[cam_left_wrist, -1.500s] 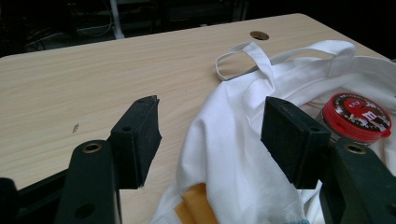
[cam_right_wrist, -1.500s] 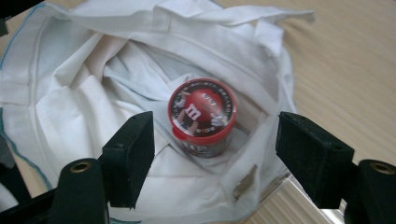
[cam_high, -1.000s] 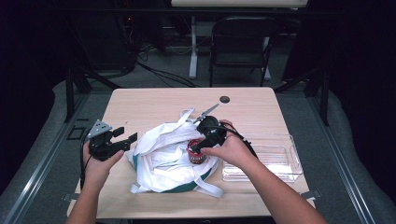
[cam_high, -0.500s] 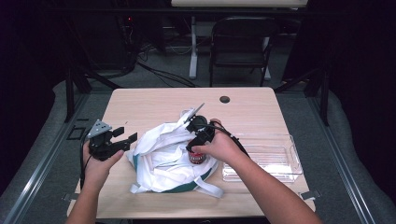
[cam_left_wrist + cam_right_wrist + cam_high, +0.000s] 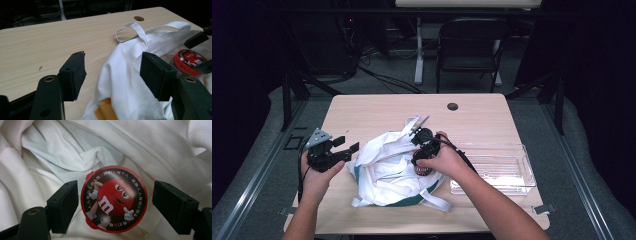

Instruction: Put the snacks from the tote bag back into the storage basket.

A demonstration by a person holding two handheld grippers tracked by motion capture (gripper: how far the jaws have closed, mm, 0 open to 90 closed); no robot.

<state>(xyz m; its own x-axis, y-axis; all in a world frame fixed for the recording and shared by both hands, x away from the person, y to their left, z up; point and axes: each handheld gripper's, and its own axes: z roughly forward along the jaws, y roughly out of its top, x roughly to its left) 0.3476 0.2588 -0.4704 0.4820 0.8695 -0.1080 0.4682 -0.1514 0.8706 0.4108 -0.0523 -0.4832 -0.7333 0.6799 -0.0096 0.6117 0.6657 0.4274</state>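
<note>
Right hand-held gripper (image 5: 421,161) dropped, jaws opening around tin (image 5: 114,198).

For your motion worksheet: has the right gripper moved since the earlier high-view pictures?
Yes. The right gripper has dropped toward the white bag, away from the table's round hole; its jaws have just been opening.

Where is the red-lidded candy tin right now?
In the high view, the red-lidded candy tin lies in the white cloth bag at the table's middle, between the open jaws of the right hand-held gripper.
</note>
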